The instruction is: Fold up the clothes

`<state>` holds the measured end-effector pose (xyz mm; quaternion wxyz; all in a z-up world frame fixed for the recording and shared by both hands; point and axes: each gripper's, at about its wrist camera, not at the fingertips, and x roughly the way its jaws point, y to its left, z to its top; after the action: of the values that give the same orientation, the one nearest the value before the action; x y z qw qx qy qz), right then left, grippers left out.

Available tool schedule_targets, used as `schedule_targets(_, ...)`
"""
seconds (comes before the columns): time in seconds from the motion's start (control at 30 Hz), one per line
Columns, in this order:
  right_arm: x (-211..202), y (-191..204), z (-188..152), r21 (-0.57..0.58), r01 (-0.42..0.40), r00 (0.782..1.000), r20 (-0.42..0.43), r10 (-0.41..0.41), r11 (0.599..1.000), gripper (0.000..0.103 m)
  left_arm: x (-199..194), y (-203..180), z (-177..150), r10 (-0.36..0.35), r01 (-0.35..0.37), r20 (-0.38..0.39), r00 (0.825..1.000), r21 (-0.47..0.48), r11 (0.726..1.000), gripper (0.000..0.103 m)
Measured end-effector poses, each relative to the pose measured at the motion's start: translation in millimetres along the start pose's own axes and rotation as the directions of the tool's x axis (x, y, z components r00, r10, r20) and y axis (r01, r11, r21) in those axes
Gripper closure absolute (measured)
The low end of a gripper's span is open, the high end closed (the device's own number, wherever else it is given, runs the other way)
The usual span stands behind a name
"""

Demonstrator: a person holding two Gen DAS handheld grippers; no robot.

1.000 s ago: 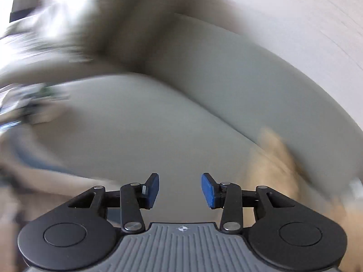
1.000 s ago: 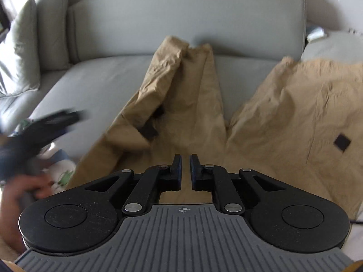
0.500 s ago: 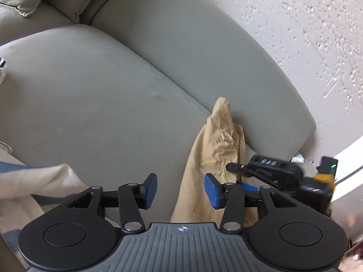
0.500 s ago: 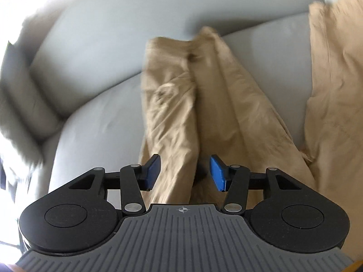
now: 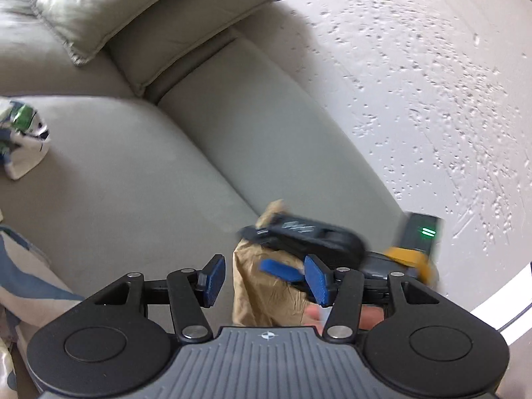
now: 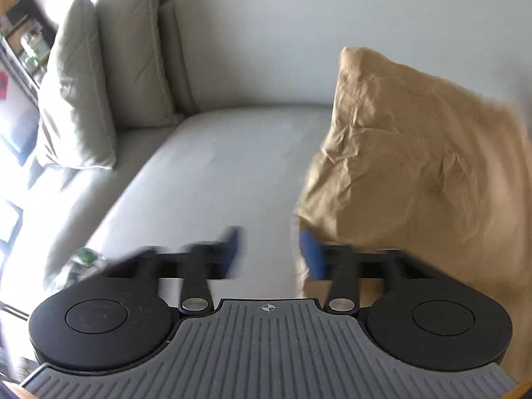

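Pointing down toward the grey sofa, the left tongs are seen released, their jaws just opened wider, nothing clamped. The right tongs are likewise released, just opened, angled down at the edge of the tan garment, which is draped against the sofa back.

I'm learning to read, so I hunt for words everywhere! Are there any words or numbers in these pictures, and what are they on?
No words or numbers can be read here.
Pale marks on top of the right hand-held gripper, seen from the left wrist: too blurred to read.
Green glowing bars on the dark device behind it: a light, not text.
Small cross-in-circle sign on each gripper's grey base: a symbol only.
Patterned cloth on the sofa: no letters visible.
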<state>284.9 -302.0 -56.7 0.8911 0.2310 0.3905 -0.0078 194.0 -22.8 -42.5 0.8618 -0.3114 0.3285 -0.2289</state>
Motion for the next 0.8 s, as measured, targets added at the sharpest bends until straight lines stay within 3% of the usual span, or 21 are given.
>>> schedule_targets(0.03, -0.4, 1.1, -0.2, 0.030, -0.014, 1.000, -0.006, 0.014, 0.999, 0.046, -0.7, 1.7, 0.2, 0.005, -0.005, -0.011, 1.000, -0.005, 1.000, 0.053)
schedule_targets(0.17, -41.9, -28.8, 4.8, 0.103, 0.058, 0.995, 0.069, -0.065, 0.993, 0.046, 20.5, -7.8, -9.3, -0.016, 0.019, -0.123, 0.992, 0.021, 1.000, 0.048)
schedule_targets(0.23, -62.3, -43.2, 1.6, 0.102, 0.103, 0.991, 0.079, -0.111, 0.989, 0.046, 42.3, -21.1, -21.3, -0.039, 0.053, -0.234, 0.972, 0.055, 0.997, 0.048)
schedule_targets(0.3, -75.5, -56.4, -7.9, 0.117, 0.132, 0.988, 0.066, -0.141, 0.984, 0.046, 51.5, -28.5, -33.4, -0.039, 0.077, -0.347, 0.937, 0.096, 0.992, 0.049)
schedule_targets(0.37, -88.2, -69.6, -17.8, 0.132, 0.161, 0.984, 0.052, -0.169, 0.978, 0.047, 57.1, -33.9, -43.2, -0.020, 0.081, -0.410, 0.912, 0.132, 0.988, 0.049)
schedule_targets(0.43, -99.4, -81.2, -29.0, 0.151, 0.181, 0.981, 0.042, -0.189, 0.972, 0.047, 63.0, -37.0, -44.8, -0.001, 0.082, -0.431, 0.902, 0.171, 0.982, 0.049)
schedule_targets(0.57, -121.8, -96.2, -51.0, 0.172, 0.208, 0.974, 0.052, -0.220, 0.963, 0.047, 69.6, -32.6, -40.6, 0.016, 0.071, -0.439, 0.898, 0.181, 0.981, 0.049)
schedule_targets(0.8, -141.8, -108.2, -61.3, 0.211, 0.232, 0.966, 0.067, -0.250, 0.950, 0.047, 82.2, -36.4, -49.7, 0.040, 0.072, -0.457, 0.889, 0.227, 0.971, 0.048)
